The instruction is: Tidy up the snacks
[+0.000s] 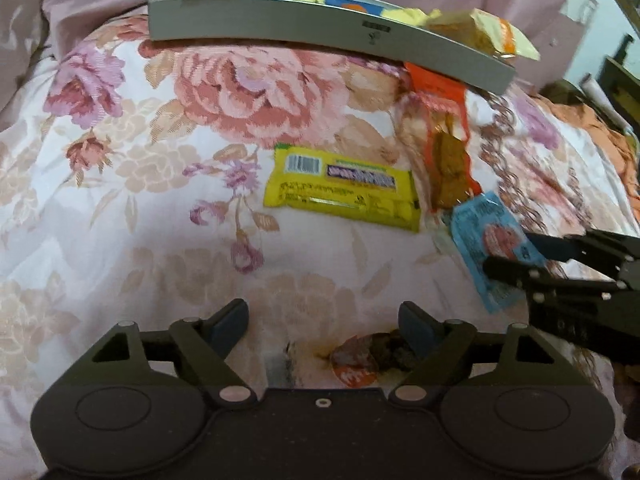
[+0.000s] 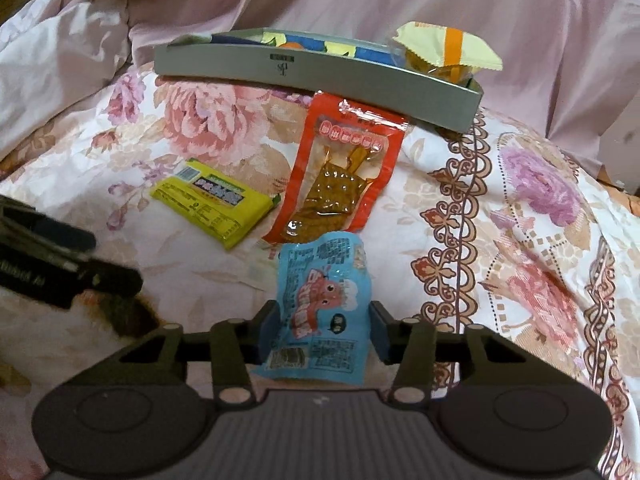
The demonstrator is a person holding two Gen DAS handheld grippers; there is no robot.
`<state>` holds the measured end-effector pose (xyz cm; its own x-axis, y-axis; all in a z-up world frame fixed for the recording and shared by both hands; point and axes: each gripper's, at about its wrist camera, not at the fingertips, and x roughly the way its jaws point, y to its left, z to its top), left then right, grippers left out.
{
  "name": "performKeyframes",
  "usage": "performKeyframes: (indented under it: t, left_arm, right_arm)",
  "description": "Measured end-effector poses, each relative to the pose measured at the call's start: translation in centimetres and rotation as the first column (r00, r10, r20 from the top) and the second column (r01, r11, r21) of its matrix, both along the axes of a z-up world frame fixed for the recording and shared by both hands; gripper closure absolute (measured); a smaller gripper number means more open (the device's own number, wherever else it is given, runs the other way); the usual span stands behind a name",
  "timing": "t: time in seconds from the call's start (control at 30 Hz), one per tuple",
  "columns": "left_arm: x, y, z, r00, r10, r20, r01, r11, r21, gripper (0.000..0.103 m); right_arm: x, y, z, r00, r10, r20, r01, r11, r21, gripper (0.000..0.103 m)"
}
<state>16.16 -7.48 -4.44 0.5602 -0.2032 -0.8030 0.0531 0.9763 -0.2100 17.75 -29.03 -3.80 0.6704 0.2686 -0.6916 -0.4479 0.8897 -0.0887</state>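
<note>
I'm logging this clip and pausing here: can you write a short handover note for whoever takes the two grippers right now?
Right gripper: fingers on either side of the blue shrimp packet, not clearly clamped; the packet looks still on the bedspread.
Left gripper: open, holding nothing, above a small orange-brown wrapper.
Grey tray: at the far side of the bed, already holding several snacks, including a pale yellow pack at its right end.
Left to do: blue packet, red pouch whose top looks tucked under the tray's edge, yellow bar, and the small wrapper.
</note>
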Motion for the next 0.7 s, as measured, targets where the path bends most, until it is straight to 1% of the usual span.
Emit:
performKeyframes:
  t: [0.07, 0.13, 0.2, 0.27, 0.33, 0.37, 0.43, 0.5, 0.67, 0.7]
  left_arm:
    - [-0.1, 0.3, 0.0, 0.999, -0.043, -0.009, 0.043, 0.999, -0.021, 0.016]
    - [-0.3, 0.6, 0.2, 0.996, -0.089, -0.008, 0.089, 0.995, -0.040, 0.014]
    - [-0.5, 0.7, 0.3, 0.991, -0.137, -0.001, 0.137, 0.990, -0.041, 0.012]
    - [-0.8, 0.6, 0.5, 0.979, -0.202, 0.013, 0.203, 0.979, -0.032, 0.007]
    - [-0.9, 0.3, 0.7, 0.958, -0.285, 0.027, 0.286, 0.958, -0.018, 0.006]
    - [-1.0, 0.0, 0.7, 0.945, -0.326, 0.031, 0.326, 0.945, -0.001, 0.006]
    - [-1.0, -0.9, 0.8, 0.912, -0.410, 0.033, 0.408, 0.912, 0.054, 0.005]
    - [-0.7, -1.8, 0.7, 0.878, -0.478, 0.022, 0.472, 0.873, 0.124, 0.005]
    - [0.0, -3.4, 0.8, 0.794, -0.607, 0.024, 0.587, 0.777, 0.228, 0.005]
    - [0.1, -3.7, 0.8, 0.774, -0.633, 0.025, 0.608, 0.754, 0.247, 0.005]
  right_arm:
    - [-0.3, -0.1, 0.1, 1.000, -0.009, -0.007, 0.009, 1.000, 0.012, 0.057]
    - [-0.6, -0.2, 0.1, 1.000, -0.013, -0.013, 0.013, 1.000, 0.023, 0.057]
    - [-0.8, -0.1, 0.1, 1.000, -0.018, -0.018, 0.018, 0.999, 0.029, 0.057]
    - [-1.3, -0.1, 0.2, 0.999, -0.020, -0.024, 0.021, 0.999, 0.040, 0.058]
    - [-1.8, -0.1, 0.2, 0.999, -0.025, -0.036, 0.027, 0.998, 0.059, 0.059]
    - [-2.1, 0.0, 0.3, 0.999, -0.026, -0.042, 0.029, 0.998, 0.064, 0.059]
    - [-2.6, 0.2, 0.3, 0.999, -0.027, -0.045, 0.030, 0.998, 0.061, 0.058]
    - [-3.0, 0.3, 0.3, 0.998, -0.031, -0.046, 0.033, 0.998, 0.056, 0.058]
    - [-2.7, 0.1, 0.1, 0.998, -0.037, -0.056, 0.041, 0.997, 0.069, 0.058]
    - [-2.6, 0.0, 0.0, 0.998, -0.037, -0.058, 0.042, 0.997, 0.071, 0.057]
